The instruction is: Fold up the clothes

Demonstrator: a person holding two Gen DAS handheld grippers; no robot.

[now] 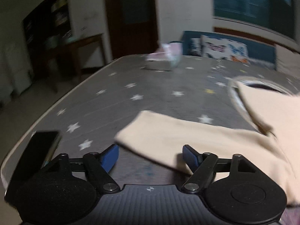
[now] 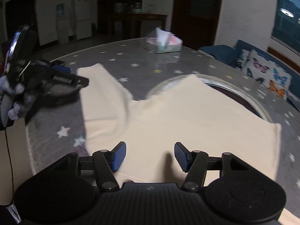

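A cream knit garment (image 2: 168, 116) lies spread on the grey star-patterned surface (image 2: 142, 65), both the left gripper (image 1: 150, 156) and right gripper (image 2: 150, 155) hovering wide open over its near edge (a tissue box (image 2: 165, 43) at twelve o'clock).

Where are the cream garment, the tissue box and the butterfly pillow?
cream garment (image 2: 187, 116): right wrist view, middle of the body.
tissue box (image 2: 165, 44): right wrist view, its top.
butterfly pillow (image 2: 262, 69): right wrist view, its front face.

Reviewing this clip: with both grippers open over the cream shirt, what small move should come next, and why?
Probably lower the left gripper onto the sleeve and close. Both it and the right gripper are open and empty, and the cream shirt lies flat, sleeve unfolded.
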